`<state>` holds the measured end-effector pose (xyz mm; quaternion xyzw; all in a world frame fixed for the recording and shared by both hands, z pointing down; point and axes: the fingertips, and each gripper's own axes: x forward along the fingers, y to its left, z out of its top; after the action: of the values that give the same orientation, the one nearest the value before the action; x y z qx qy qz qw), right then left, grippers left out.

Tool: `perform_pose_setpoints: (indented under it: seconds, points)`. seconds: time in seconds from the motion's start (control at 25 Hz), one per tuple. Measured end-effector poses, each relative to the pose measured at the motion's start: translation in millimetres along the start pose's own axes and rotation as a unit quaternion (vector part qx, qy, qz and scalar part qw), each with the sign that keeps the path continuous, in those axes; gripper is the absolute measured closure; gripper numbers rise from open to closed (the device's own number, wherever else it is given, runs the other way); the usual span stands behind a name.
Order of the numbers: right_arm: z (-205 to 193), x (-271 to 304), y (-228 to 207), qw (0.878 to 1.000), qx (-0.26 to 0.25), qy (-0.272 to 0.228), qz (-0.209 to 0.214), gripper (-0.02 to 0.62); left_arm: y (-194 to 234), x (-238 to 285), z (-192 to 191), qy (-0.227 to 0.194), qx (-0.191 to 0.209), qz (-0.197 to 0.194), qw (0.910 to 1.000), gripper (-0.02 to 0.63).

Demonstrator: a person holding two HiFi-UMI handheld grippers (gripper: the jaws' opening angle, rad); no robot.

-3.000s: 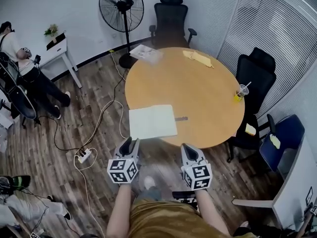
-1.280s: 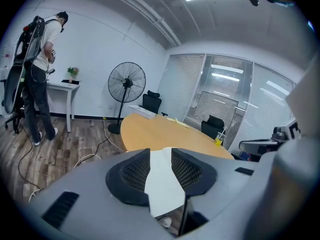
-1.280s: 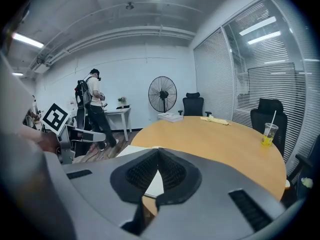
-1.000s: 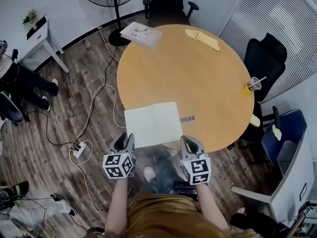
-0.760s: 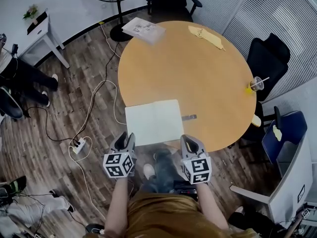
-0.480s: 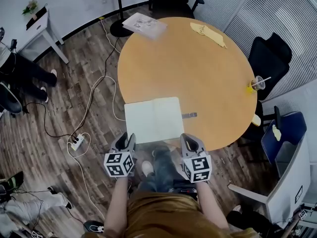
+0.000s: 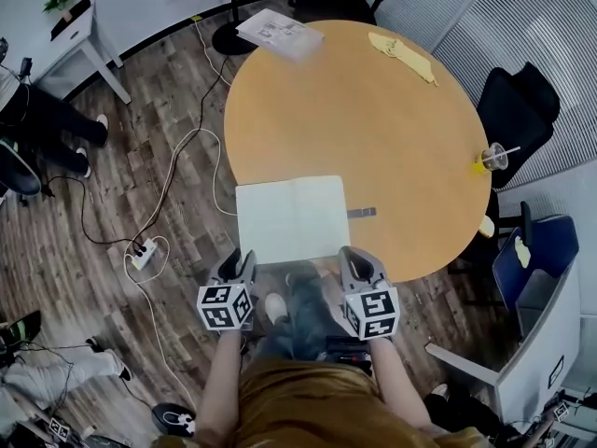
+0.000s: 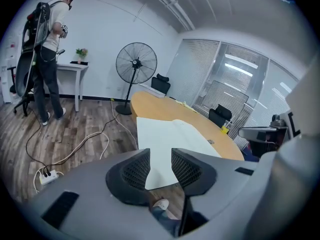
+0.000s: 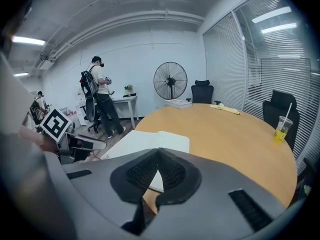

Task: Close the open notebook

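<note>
Hovering at the near rim of the counter (image 7: 373, 119), the left gripper (image 7: 239, 261) and right gripper (image 7: 356, 261) sit just short of the two near corners of the open notebook (image 7: 292, 218). Over the last three seconds the person has come in over the counter. The notebook now shows larger and more squarely below in the head view, with a gripper flanking each side of it.

The left jaws are spread with nothing between them, and the white page shows beyond the gap. The right jaws are pressed together at the tips and hold nothing. Neither gripper touches the notebook.

It lies flat and open as before, its spine running away from the person and its near left corner overhanging the rim. A small grey piece (image 7: 364, 212) lies just beside its right edge. Farther off, a cup with a straw (image 7: 492, 161) stands near the right rim. A yellow cloth (image 7: 403, 50) and a stack of papers (image 7: 280, 34) rest at the far side.

I judge the approach about done and the closing itself not begun. One page has yet to be lifted and swung over the other.
</note>
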<state>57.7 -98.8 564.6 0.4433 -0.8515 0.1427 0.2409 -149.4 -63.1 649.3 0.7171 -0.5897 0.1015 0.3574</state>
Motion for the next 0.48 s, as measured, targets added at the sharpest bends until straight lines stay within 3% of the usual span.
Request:
perform_pose_setpoints:
  seconds: [0.48]
  points:
    - [-12, 18, -1, 1.000, -0.001, 0.022, 0.021, 0.583, 21, 7, -33, 0.029, -0.035, 0.026, 0.9986, 0.457]
